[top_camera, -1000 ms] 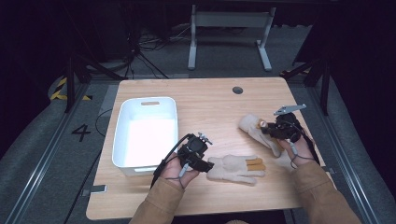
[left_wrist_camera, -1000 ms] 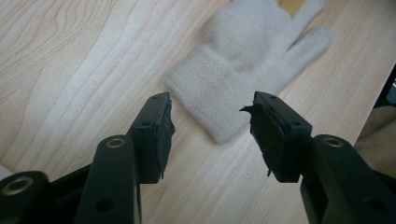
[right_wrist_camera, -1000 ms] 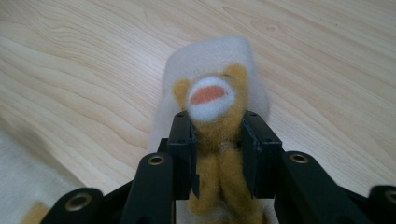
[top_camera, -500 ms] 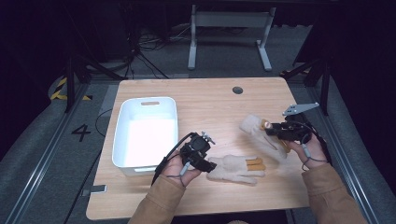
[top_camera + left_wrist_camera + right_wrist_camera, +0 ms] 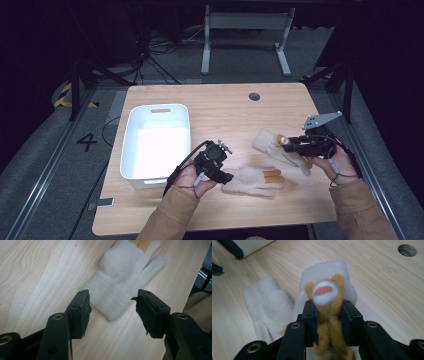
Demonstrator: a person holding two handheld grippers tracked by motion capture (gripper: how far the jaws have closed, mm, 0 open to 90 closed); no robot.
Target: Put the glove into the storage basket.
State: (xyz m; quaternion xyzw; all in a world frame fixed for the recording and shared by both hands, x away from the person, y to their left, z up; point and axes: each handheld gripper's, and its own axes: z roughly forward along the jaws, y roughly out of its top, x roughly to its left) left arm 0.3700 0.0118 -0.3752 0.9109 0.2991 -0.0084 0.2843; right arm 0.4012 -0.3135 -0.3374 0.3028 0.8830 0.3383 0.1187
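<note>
Raised beside the white plastic bin (image 5: 156, 142), the right gripper (image 5: 328, 315) pinches a soft cream knit glove (image 5: 272, 145) by its brown plush patch; left gripper (image 5: 112, 308) fingers, just widened, spread empty.

High view looks down on the table (image 5: 225, 115); both claw-mounted cameras closely face its gloves (image 5: 120, 277).

Left tool (image 5: 223, 170) held low in the left hand (image 5: 192, 179) with jaws parted; right tool (image 5: 286, 143), raised in the right hand (image 5: 340, 166), has jaws clamped.

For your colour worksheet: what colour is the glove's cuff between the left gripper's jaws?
Cream-white cuff; clearest in the left gripper view.
</note>
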